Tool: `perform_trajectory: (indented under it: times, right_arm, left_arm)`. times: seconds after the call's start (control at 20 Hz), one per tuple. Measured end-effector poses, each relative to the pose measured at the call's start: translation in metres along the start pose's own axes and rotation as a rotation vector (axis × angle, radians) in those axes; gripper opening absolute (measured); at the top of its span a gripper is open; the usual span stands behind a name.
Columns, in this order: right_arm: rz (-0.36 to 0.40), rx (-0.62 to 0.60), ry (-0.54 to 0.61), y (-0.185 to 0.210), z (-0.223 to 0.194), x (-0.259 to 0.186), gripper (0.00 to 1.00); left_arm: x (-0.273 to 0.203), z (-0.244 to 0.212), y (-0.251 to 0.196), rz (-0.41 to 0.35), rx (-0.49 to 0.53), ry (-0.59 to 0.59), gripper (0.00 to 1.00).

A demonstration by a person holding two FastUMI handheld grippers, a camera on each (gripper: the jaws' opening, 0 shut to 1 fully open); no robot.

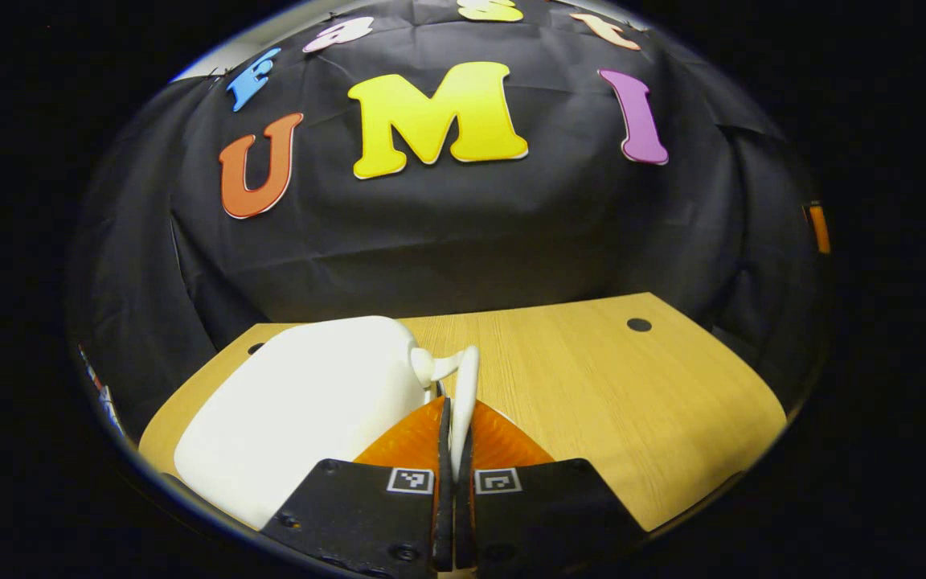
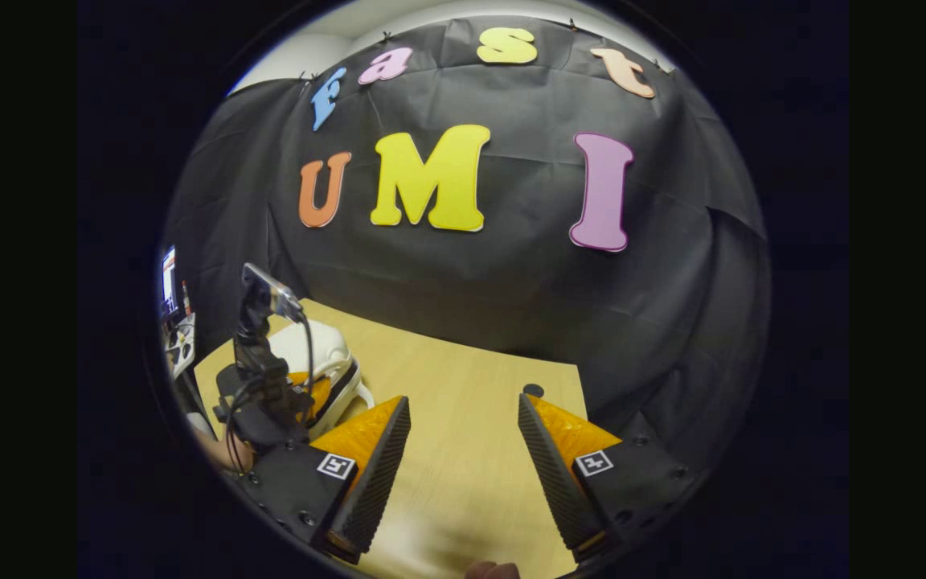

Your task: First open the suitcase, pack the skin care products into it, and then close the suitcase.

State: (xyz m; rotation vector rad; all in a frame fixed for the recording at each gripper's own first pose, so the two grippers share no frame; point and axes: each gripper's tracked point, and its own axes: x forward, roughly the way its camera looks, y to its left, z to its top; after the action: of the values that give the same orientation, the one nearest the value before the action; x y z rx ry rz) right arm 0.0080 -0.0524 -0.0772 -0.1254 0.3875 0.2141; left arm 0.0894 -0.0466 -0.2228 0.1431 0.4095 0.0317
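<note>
A small white hard-shell suitcase [image 1: 310,402] lies shut on the left part of the wooden table [image 1: 592,386]. Its thin white handle [image 1: 465,378] arches off the right side, and my left gripper [image 1: 455,410] is shut on that handle. In the right gripper view the same suitcase [image 2: 326,350] lies at the table's far left, with the left gripper [image 2: 270,402] and its upright camera mount in front of it. My right gripper [image 2: 463,406] hangs open over bare table [image 2: 463,450], well to the right of the suitcase, with nothing between its fingers.
The tabletop has a dark cable hole [image 1: 638,325] near its back right corner, also seen as the cable hole [image 2: 533,390] in the right gripper view. Black cloth walls the booth behind. A lit screen [image 2: 168,281] and clutter stand beyond the table's left edge.
</note>
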Motion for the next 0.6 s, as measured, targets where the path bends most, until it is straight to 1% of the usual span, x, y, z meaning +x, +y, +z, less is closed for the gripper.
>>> perform_trajectory:
  times: [0.1,0.2,0.25,0.3,0.35,0.45,0.55,0.6]
  right_arm:
    - [0.003,-0.016,0.007,-0.001,-0.002,0.000,0.80]
    - [0.005,-0.031,0.013,0.000,-0.004,-0.004,0.80]
    - [0.008,-0.038,0.012,0.001,-0.004,-0.006,0.80]
    - [0.010,-0.048,0.012,0.001,-0.005,-0.008,0.79]
    - [0.013,-0.059,0.015,0.002,-0.006,-0.008,0.79]
    - [0.017,-0.075,0.023,0.001,-0.011,-0.012,0.81]
    - [0.019,-0.084,0.021,0.002,-0.011,-0.016,0.79]
    - [0.022,-0.087,0.016,0.003,-0.009,-0.018,0.81]
  left_arm:
    - [0.005,-0.004,-0.003,0.032,0.035,-0.003,0.06]
    - [0.006,-0.009,-0.005,0.053,0.034,-0.001,0.08]
    - [0.010,-0.013,-0.007,0.053,0.028,0.009,0.10]
    - [0.011,-0.020,-0.012,0.045,0.025,0.024,0.14]
    - [0.011,-0.021,-0.016,0.044,0.041,0.021,0.16]
    - [0.013,-0.021,-0.029,0.026,0.062,-0.002,0.24]
    - [0.009,-0.022,-0.042,0.015,0.081,-0.024,0.41]
    - [0.007,-0.022,-0.047,0.007,0.081,-0.033,0.57]
